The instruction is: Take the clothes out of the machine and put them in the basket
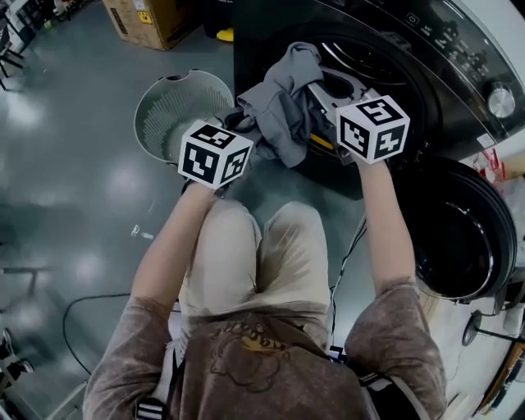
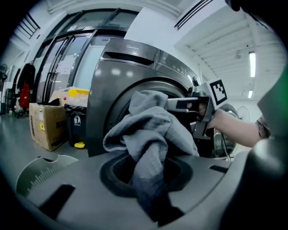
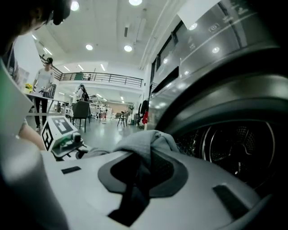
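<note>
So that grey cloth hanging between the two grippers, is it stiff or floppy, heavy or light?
Probably floppy: the grey garment sags in loose folds between the left gripper and the right gripper. Likely light, since two small pinches of fabric carry it. Its matte, creased weave seems unlikely to slip.

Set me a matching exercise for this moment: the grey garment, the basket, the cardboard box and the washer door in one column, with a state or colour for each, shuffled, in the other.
Column one:
1. grey garment
2. basket
3. cardboard box
4. washer door

Column two:
A. swung open
B. brown, standing on the floor
C. empty
D. bunched up, held in the air

Pairs: 1-D, 2-C, 3-B, 4-A.
</note>
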### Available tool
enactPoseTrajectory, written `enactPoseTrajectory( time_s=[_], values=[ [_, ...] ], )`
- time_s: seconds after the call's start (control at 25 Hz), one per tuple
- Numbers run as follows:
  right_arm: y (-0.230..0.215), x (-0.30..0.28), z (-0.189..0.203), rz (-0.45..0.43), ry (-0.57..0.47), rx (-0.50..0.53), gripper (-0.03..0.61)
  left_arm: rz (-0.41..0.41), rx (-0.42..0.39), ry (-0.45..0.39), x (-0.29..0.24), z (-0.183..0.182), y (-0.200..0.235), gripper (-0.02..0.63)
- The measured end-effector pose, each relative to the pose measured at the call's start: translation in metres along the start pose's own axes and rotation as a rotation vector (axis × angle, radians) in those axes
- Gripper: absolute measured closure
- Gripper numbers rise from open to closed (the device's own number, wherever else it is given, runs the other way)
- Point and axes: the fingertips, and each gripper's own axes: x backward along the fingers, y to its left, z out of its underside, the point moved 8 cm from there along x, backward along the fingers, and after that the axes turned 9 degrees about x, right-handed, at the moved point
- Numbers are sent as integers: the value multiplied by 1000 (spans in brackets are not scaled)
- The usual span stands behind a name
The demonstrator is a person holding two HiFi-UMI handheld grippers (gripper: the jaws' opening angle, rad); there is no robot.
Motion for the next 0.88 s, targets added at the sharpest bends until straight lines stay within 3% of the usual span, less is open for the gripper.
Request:
enactPoseTrajectory(
  time_s=[0.52, 0.88],
  values=[
    [60, -38, -75, -195, -118, 99, 522, -118, 73, -157, 37, -14, 11, 523],
    [97, -65, -135, -338, -244, 136, 522, -236, 63, -300, 84, -44, 32, 523]
  ],
)
